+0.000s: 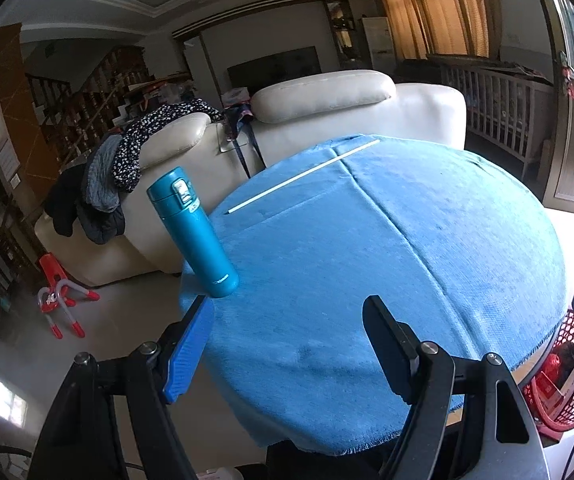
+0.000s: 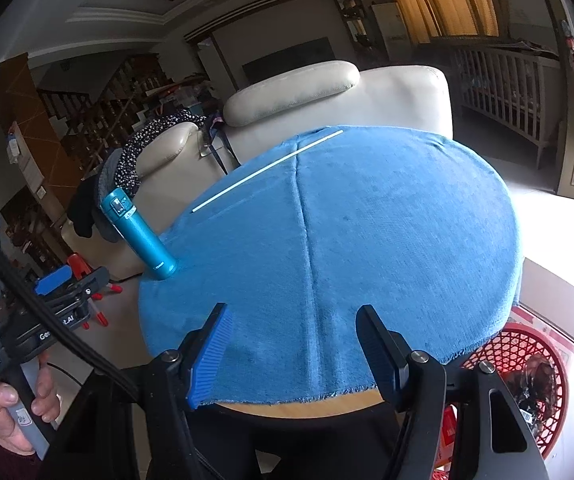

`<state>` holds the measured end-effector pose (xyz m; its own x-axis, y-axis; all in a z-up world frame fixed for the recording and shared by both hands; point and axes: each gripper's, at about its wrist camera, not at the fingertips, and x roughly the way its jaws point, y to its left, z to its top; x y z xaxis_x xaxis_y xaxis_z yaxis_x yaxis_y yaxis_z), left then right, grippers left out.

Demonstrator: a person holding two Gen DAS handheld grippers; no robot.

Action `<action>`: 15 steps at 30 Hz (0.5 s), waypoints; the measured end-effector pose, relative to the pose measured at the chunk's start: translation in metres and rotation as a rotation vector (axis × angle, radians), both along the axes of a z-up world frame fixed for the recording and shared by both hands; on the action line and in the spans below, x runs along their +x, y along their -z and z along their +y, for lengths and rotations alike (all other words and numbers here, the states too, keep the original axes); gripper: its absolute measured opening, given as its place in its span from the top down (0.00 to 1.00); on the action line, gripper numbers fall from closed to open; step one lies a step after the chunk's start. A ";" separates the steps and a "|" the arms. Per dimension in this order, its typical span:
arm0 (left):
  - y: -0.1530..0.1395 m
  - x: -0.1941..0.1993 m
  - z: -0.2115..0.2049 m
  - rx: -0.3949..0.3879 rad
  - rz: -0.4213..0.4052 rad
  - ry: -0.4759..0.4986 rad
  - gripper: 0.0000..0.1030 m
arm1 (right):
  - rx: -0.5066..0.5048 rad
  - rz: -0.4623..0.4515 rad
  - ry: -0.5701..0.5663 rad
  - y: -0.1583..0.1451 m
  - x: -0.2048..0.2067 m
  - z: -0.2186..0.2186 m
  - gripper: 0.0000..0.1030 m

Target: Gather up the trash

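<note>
The right gripper [image 2: 293,344] hangs spread wide over the blue-clothed worktop [image 2: 367,240]; a teal flask [image 2: 139,236], white straw [image 2: 267,170] and red basket [image 2: 527,368] show.

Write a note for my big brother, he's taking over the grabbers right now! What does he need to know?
Left gripper: open, holding nothing, at the near edge of the round table under the blue cloth.
Right gripper: open, holding nothing, also at the near edge.
On the cloth: a thin white stick lying across the far side, and a teal metal flask standing at the left edge.
The red mesh plastic basket sits on the floor, right of the table, with trash already inside.
Left, probably: pick up the stick and drop it in the basket. The flask doesn't look like trash.
</note>
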<state>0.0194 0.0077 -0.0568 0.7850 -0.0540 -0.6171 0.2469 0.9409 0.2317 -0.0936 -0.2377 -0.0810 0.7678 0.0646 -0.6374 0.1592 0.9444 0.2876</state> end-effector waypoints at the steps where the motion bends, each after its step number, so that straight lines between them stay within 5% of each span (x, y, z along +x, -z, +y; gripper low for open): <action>1: 0.000 0.000 -0.002 0.003 0.001 0.004 0.25 | 0.002 0.003 0.002 0.002 0.000 -0.001 0.33; 15: 0.001 -0.009 -0.017 0.027 0.004 0.042 0.25 | 0.028 0.027 0.013 0.013 0.008 -0.010 0.33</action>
<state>0.0109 -0.0097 -0.0574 0.7798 -0.0700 -0.6220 0.2872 0.9230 0.2562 -0.0859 -0.2474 -0.0944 0.7512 0.0733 -0.6559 0.1792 0.9338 0.3096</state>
